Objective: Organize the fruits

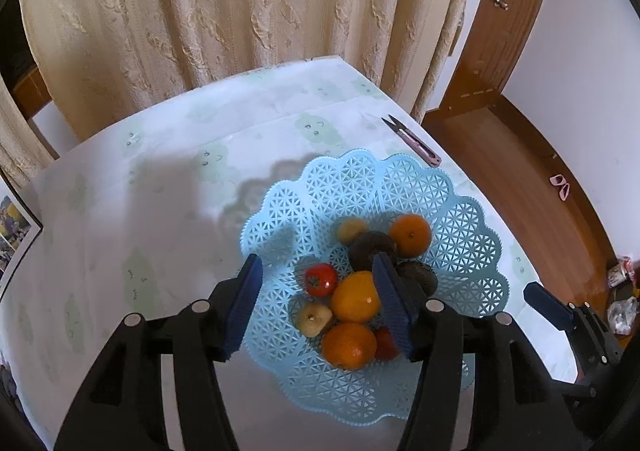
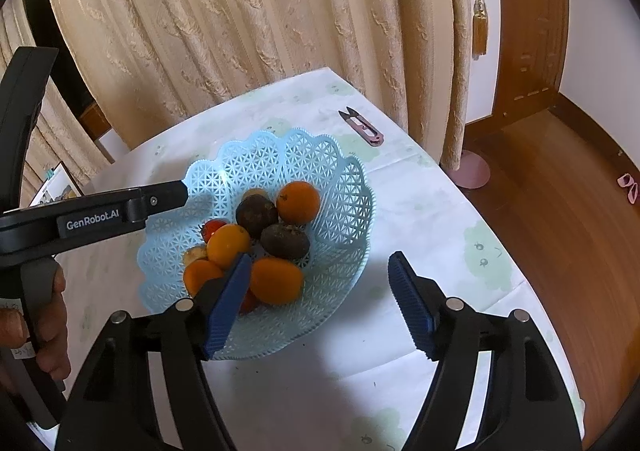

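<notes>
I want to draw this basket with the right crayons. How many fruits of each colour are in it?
Orange fruits: 4
Dark brown fruits: 2
Red fruits: 2
Pale yellow fruits: 2
Total: 10

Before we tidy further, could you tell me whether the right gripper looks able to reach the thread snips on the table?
Probably yes: the right gripper is open and empty, and the thread snips lie alone beyond the basket, on bare cloth.

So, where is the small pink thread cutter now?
The thread cutter lies on the table beyond the blue basket, near the curtain; in both views it is upper right of the basket.
</notes>
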Demonstrator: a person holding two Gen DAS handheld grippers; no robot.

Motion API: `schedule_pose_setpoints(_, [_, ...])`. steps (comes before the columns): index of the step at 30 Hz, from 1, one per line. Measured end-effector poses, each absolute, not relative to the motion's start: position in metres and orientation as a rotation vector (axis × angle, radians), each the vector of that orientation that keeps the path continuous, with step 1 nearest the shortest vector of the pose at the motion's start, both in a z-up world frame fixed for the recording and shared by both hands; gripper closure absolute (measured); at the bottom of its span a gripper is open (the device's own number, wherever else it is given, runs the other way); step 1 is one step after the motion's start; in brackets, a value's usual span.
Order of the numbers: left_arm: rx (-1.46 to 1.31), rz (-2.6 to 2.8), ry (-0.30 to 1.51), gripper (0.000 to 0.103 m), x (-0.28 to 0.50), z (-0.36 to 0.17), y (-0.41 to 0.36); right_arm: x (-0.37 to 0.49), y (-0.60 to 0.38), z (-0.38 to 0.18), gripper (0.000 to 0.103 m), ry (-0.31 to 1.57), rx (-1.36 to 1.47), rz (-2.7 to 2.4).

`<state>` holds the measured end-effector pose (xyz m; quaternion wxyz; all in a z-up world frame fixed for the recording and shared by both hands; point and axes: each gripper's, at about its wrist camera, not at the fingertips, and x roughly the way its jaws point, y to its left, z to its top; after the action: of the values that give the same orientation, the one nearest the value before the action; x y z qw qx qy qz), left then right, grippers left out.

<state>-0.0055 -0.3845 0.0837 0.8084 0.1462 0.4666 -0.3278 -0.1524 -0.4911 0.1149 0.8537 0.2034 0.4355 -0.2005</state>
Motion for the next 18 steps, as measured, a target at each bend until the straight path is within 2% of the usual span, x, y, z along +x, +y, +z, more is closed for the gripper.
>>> schedule_pose_setpoints(2, [0.317, -0.688, 0.991, 0.04, -0.006, 0.084, -0.382, -0.153, -0.49, 0.116, 0.026, 0.912, 0.425, -0.423])
schedule_pose_setpoints(6, [0.327, -0.668, 0.972, 0.024, -0.006, 0.088, -0.377, -0.151, -0.486, 0.117, 0.026, 0.911, 0.416, -0.417])
schedule_pose_setpoints(14, [0.356, -0.649, 0.931, 0.015, -0.013, 0.1, -0.366, -0.15, -0.479, 0.126, 0.009, 0.888, 0.387, -0.434])
schedule_pose_setpoints(18, [0.354, -0.628, 0.929, 0.012, -0.015, 0.105, -0.358, -0.152, -0.476, 0.13, 0.006, 0.876, 0.376, -0.452])
